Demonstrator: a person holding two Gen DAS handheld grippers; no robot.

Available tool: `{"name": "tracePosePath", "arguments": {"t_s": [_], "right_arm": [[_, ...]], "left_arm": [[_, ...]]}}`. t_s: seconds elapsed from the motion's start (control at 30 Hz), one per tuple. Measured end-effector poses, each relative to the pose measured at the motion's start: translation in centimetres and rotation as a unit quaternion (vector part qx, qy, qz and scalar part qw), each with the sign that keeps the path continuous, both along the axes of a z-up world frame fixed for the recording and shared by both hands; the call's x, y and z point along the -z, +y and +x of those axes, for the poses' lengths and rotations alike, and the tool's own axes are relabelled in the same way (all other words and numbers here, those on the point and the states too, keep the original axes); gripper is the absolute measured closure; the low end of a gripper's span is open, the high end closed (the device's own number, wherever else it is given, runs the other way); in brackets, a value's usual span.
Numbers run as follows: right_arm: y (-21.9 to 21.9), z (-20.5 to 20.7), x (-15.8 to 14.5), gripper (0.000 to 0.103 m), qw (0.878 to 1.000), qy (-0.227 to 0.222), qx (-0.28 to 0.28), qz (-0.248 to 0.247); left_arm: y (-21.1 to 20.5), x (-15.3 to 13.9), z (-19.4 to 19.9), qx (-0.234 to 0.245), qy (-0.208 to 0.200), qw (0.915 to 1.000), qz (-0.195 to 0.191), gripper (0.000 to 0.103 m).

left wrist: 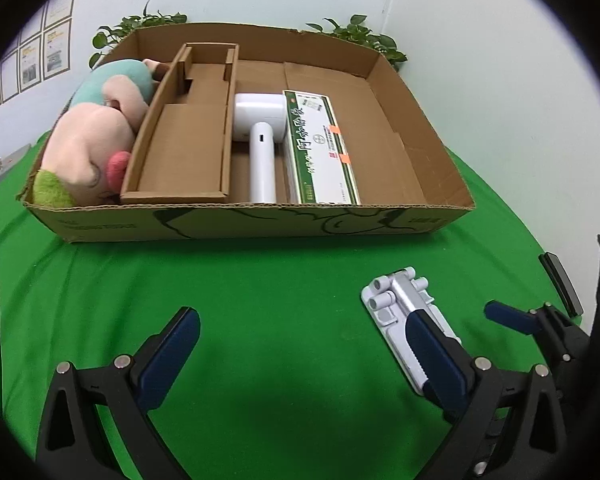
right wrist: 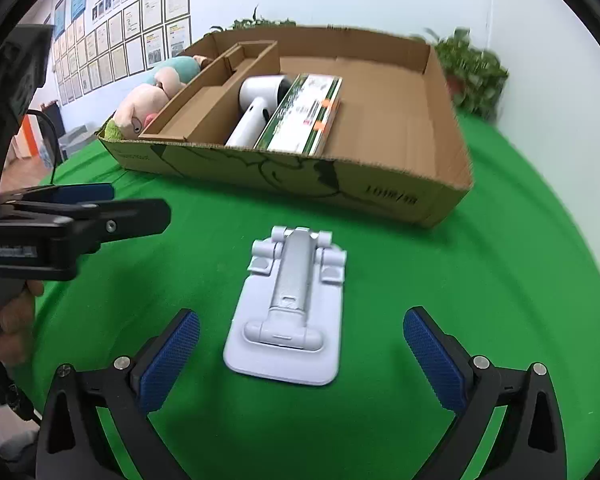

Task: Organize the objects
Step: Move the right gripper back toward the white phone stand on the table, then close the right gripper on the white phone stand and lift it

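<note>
A white folded phone stand (right wrist: 288, 320) lies flat on the green cloth, between and just ahead of my open right gripper (right wrist: 300, 344). It also shows in the left wrist view (left wrist: 404, 308), partly behind my left gripper's right finger. My left gripper (left wrist: 300, 344) is open and empty over bare cloth. It appears from the side in the right wrist view (right wrist: 112, 208). The cardboard box (left wrist: 252, 220) holds a plush toy (left wrist: 96, 136), a white hair dryer (left wrist: 260, 136) and a green-and-white carton (left wrist: 320, 148).
A cardboard insert (left wrist: 188, 132) divides the box's left part. Potted plants (right wrist: 472, 72) stand behind the box by the wall. The right gripper's finger (left wrist: 508, 316) shows at the right of the left wrist view. A dark object (left wrist: 560, 284) lies at the table's right edge.
</note>
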State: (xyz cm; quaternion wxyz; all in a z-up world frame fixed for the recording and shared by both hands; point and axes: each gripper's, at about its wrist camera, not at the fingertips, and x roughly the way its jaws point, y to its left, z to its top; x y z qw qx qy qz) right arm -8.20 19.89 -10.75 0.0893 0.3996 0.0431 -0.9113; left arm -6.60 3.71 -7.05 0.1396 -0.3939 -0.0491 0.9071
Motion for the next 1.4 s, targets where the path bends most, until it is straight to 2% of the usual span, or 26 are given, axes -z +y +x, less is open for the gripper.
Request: {"name": "tracePosePath", "arguments": {"t_s": [0.1,0.2,0.3,0.33,0.37,0.43,0.57,0.77,0.87,1.0,1.07,1.13,1.23,1.37,1.4], "right_arm": [[-0.1,-0.4,0.8,0.0,1.0,-0.014,-0.005,0.0],[-0.2,-0.6,1.5,0.004,0.999,-0.033,-0.004,-0.001],[-0.8,-0.4,1.8,0.02,0.999,-0.037,-0.008,0.008],[-0.9,-0.4,1.9,0.03,0.999,-0.039,-0.009,0.011],[-1.1,-0.5,2.1,0.035,0.999,-0.043,-0.007,0.017],[-1.3,-0.5,2.3,0.036,0.999,-0.042,-0.006,0.023],[-0.9,-0.3,2.2,0.036,0.999,-0.048,-0.002,0.0],[0.0,0.2,2.0,0.036,0.994,-0.064,-0.004,-0.088],[0.4,0.8,1.9,0.036,0.988,-0.074,-0.015,-0.131],[0.2,1.6,1.9,0.036,0.98,-0.077,-0.04,-0.176],[-0.3,1.9,1.9,0.036,0.978,-0.077,-0.054,-0.186],[-0.9,2.0,1.9,0.036,0.976,-0.077,-0.065,-0.193],[-1.9,2.4,1.5,0.037,0.976,-0.069,-0.082,-0.19],[-2.9,2.6,1.3,0.037,0.979,-0.064,-0.088,-0.174],[-3.0,2.6,1.2,0.037,0.978,-0.065,-0.089,-0.175]], "left_arm": [[0.3,0.4,-0.5,0.001,-0.008,1.0,-0.005,0.001],[0.0,0.7,-0.7,0.0,-0.015,0.9998,0.009,0.001],[-0.3,0.8,-0.9,0.0,-0.02,0.9995,0.024,0.001],[-0.3,0.8,-0.9,-0.001,-0.022,0.9994,0.025,0.001],[-0.3,0.9,-0.9,-0.003,-0.023,0.9994,0.027,0.001],[-0.3,1.0,-0.8,-0.003,-0.025,0.9994,0.025,0.001],[-0.2,1.4,-0.7,0.007,-0.035,0.9986,0.039,0.002],[0.3,2.8,-0.9,0.05,-0.088,0.9873,0.123,0.002],[0.0,3.4,-1.1,0.048,-0.105,0.9818,0.151,0.003],[0.0,3.7,-1.0,0.053,-0.115,0.978,0.165,0.016],[0.0,3.8,-0.8,0.052,-0.116,0.9787,0.161,0.027],[0.0,4.0,-0.6,0.049,-0.117,0.9799,0.154,0.042],[-0.2,4.0,-0.4,0.042,-0.114,0.982,0.145,0.052],[-0.8,3.8,-0.2,0.039,-0.11,0.9819,0.149,0.055],[-0.9,3.7,-0.1,0.041,-0.108,0.9816,0.152,0.059]]}}
